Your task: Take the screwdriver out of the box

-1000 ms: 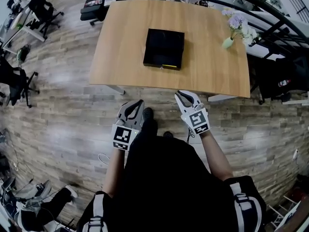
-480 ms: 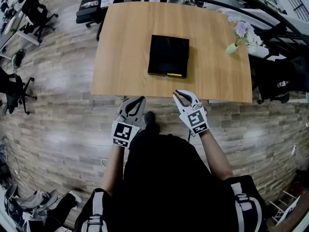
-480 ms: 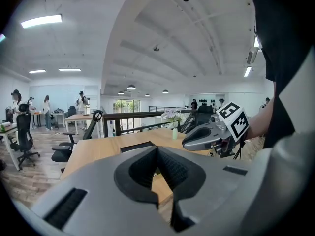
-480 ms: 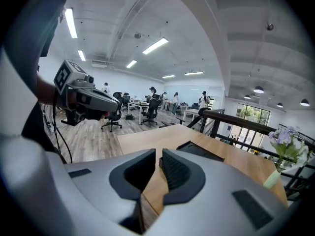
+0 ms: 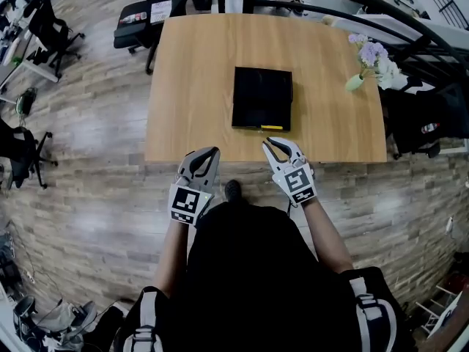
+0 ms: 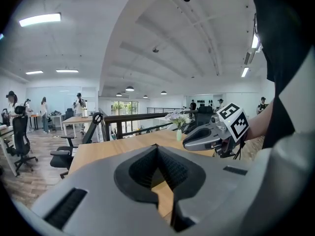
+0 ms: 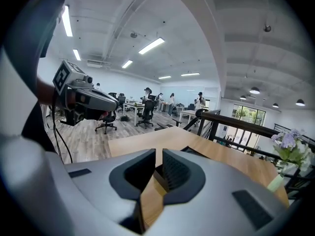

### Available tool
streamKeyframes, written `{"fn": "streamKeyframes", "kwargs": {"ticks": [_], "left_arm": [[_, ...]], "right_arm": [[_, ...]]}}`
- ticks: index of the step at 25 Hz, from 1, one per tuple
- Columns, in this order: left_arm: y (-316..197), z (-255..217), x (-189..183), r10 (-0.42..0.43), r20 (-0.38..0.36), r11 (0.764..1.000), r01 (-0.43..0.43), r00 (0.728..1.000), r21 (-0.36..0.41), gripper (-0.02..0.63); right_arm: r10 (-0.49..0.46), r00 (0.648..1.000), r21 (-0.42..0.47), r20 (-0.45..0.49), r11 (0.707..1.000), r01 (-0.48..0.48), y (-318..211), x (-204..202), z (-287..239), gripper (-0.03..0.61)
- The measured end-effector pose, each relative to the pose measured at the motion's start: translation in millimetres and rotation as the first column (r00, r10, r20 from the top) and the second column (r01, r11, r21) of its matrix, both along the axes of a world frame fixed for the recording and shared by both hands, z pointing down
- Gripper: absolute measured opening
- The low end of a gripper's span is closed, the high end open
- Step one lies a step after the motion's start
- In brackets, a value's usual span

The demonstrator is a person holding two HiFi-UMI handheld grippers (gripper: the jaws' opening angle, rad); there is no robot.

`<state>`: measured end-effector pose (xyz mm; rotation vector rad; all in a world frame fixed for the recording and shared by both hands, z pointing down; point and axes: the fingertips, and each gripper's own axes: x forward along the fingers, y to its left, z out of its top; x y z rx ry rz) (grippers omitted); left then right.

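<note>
The screwdriver cannot be seen: the black box (image 5: 262,97) lies shut at the middle of the tabletop (image 5: 194,79), a small yellow mark at its near edge. The person's dark torso hides the floor below both arms. The left gripper (image 5: 207,153) has its fingers together at the tips, holding nothing. The right gripper (image 5: 278,144) has its fingers a narrow slit apart, also empty. Both hang over the near edge of the tabletop, apart from the box. A vase of flowers (image 5: 364,59) stands near the right edge. Office chairs (image 5: 143,17) stand on the plank floor (image 5: 88,167).
</note>
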<state>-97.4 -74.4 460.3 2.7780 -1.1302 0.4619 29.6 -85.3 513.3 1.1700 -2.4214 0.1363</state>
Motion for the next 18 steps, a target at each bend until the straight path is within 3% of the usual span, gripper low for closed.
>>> {"fn": "streamKeyframes", "kwargs": {"ticks": [8,18], "left_arm": [[-20,7,-19,0.035,0.000,0.999,-0.035,0.999,0.003,0.022],[-18,12,-19,0.069,-0.014,0.998,-0.069,0.998,-0.010,0.021]], "right_arm": [[0.039,0.999,0.013,-0.004,0.999,-0.039,-15,-17,4,0.057],[0.093,0.996,-0.022,-0.017,0.995,-0.093,-7,-8,15,0.057]]}}
